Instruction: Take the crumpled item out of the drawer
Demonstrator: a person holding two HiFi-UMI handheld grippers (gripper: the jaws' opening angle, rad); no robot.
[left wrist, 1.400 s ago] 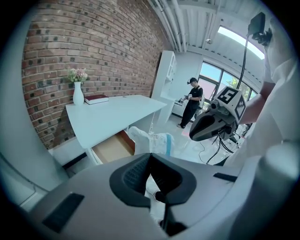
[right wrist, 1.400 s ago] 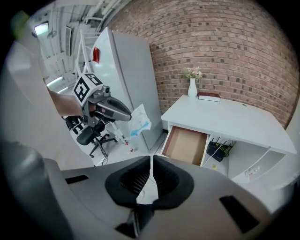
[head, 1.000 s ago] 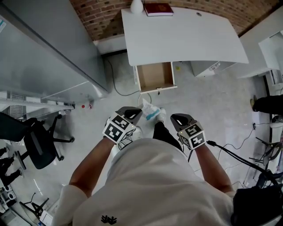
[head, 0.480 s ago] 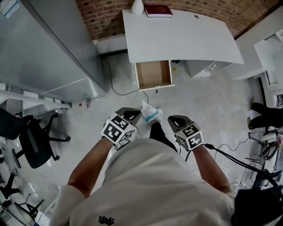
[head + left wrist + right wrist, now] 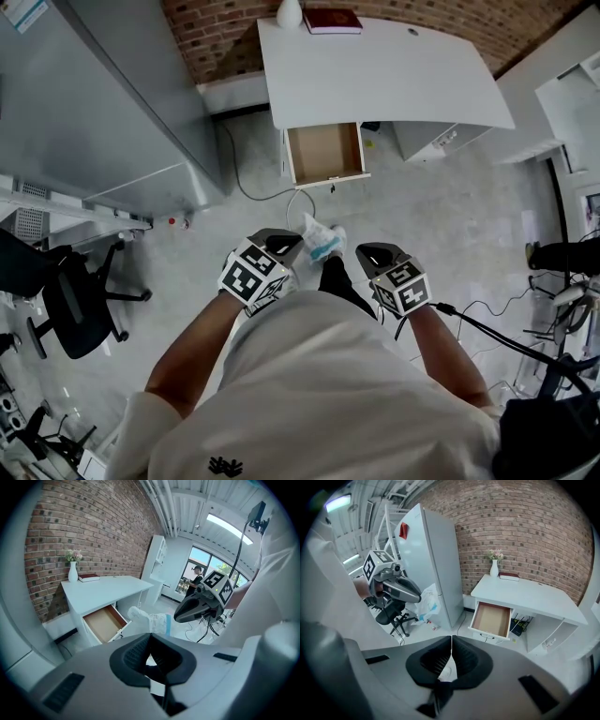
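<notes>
The crumpled item, a white wad with a blue stripe, hangs above the floor close to my body, with my left gripper shut on it. The left gripper view shows the crumpled item sticking out past the closed jaws. The drawer of the white desk stands pulled out and shows only its bare brown bottom. My right gripper is shut with nothing in it, a little to the right of the item. In the right gripper view the left gripper holds the crumpled item at the left, and the drawer lies ahead.
A white vase and a red book stand at the desk's back edge by the brick wall. A tall grey cabinet is at the left, a black office chair below it. Cables run over the floor at the right.
Both grippers have stayed close to my body, the left still shut on the crumpled item. The picture has shifted a little; a person's foot at the right edge has moved lower.
</notes>
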